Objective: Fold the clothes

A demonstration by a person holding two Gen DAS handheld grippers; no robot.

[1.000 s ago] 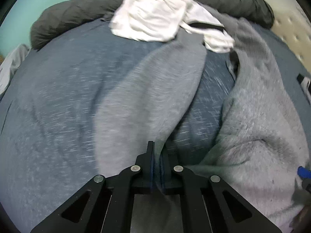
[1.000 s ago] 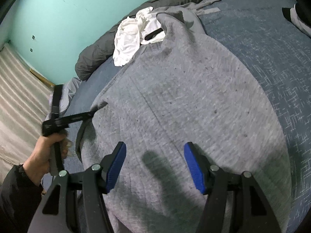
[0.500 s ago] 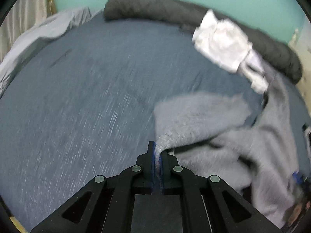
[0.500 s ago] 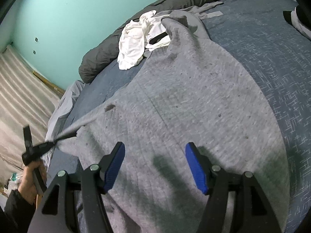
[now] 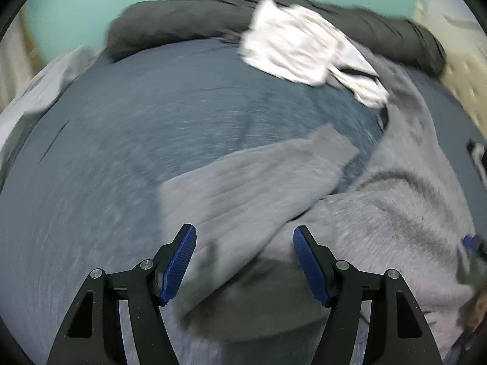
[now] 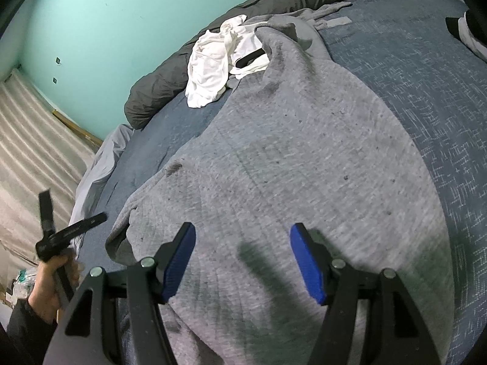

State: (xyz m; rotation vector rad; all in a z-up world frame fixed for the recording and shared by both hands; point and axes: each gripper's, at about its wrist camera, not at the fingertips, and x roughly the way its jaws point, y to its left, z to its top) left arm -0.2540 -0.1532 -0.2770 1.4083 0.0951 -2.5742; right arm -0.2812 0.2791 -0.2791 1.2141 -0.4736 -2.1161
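A grey sweatshirt [image 6: 289, 158] lies spread on the blue bedspread [image 6: 426, 76]. Its sleeve [image 5: 252, 182] lies flat across the bedspread, left of the body, blurred by motion. My left gripper [image 5: 245, 240] hovers above the sleeve's near end with its jaws opening; the pads touch no cloth. From the right wrist view, the left gripper [image 6: 74, 205] sits off the sweatshirt's left edge, held by a hand [image 6: 51, 276]. My right gripper [image 6: 242, 243] stands open over the sweatshirt's lower body, holding nothing.
A crumpled white garment [image 5: 298, 51] lies at the far side by the sweatshirt's hood. A dark rolled duvet [image 5: 182, 21] runs along the teal wall. A pale grey sheet [image 6: 100, 164] hangs at the bed's left edge. A black-and-white item [image 6: 465, 30] lies far right.
My left gripper went from shut on the sleeve's end to wide apart, and the sleeve dropped onto the bedspread. The left hand swung over the bed. The right gripper stayed put.
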